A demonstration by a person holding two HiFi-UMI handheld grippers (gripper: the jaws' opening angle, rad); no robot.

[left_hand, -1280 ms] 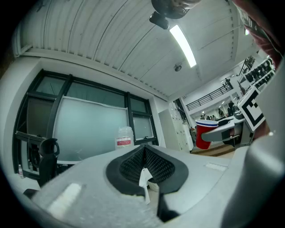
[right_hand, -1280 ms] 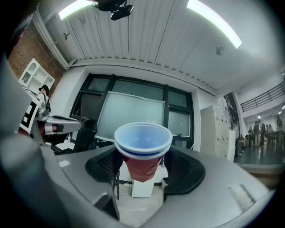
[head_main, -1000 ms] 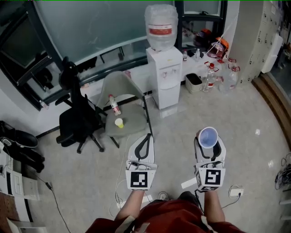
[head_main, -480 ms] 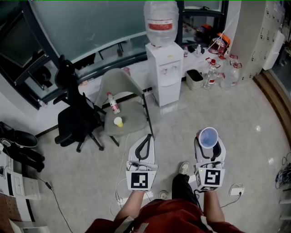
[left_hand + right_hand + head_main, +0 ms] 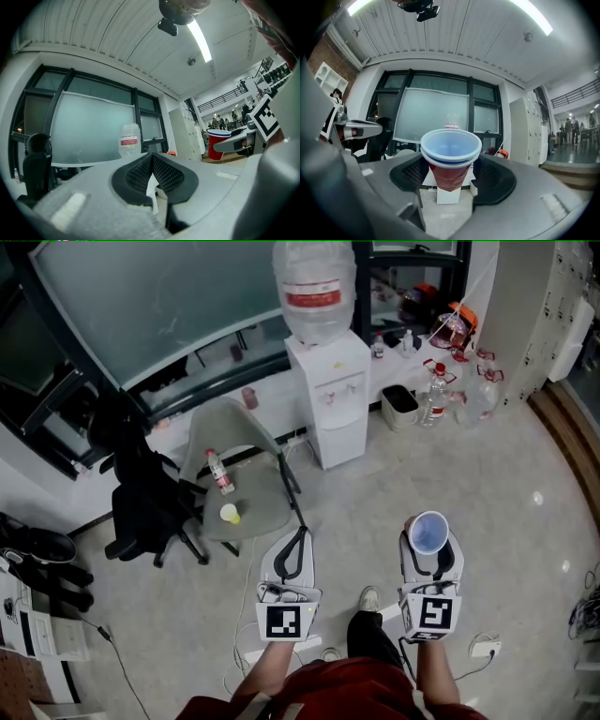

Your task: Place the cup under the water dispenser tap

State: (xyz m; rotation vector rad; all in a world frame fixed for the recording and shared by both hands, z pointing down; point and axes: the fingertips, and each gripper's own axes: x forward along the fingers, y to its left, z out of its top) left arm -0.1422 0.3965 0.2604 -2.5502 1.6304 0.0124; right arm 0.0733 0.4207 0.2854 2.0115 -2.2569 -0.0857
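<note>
A red cup (image 5: 428, 532) with a pale blue inside stands upright between the jaws of my right gripper (image 5: 430, 542), which is shut on it. In the right gripper view the cup (image 5: 451, 159) fills the middle, pinched by both black pads, with my right gripper (image 5: 451, 172) pointing at the white water dispenser (image 5: 448, 195) beyond. The dispenser (image 5: 328, 395), topped by a large clear bottle (image 5: 313, 292), stands against the far wall, well ahead of both grippers. My left gripper (image 5: 300, 529) is shut with nothing in it. In the left gripper view my left gripper (image 5: 153, 158) faces the bottle (image 5: 129, 140).
A grey chair (image 5: 246, 460) carrying a small yellow cup (image 5: 229, 513) and a plastic bottle (image 5: 217, 472) stands left of the dispenser. A black office chair (image 5: 141, 493) is further left. A bin (image 5: 401, 407) and several bottles (image 5: 441, 390) sit right of the dispenser.
Both grippers have moved forward across the floor toward the dispenser, the cup still held. The person's foot has come into view below.
</note>
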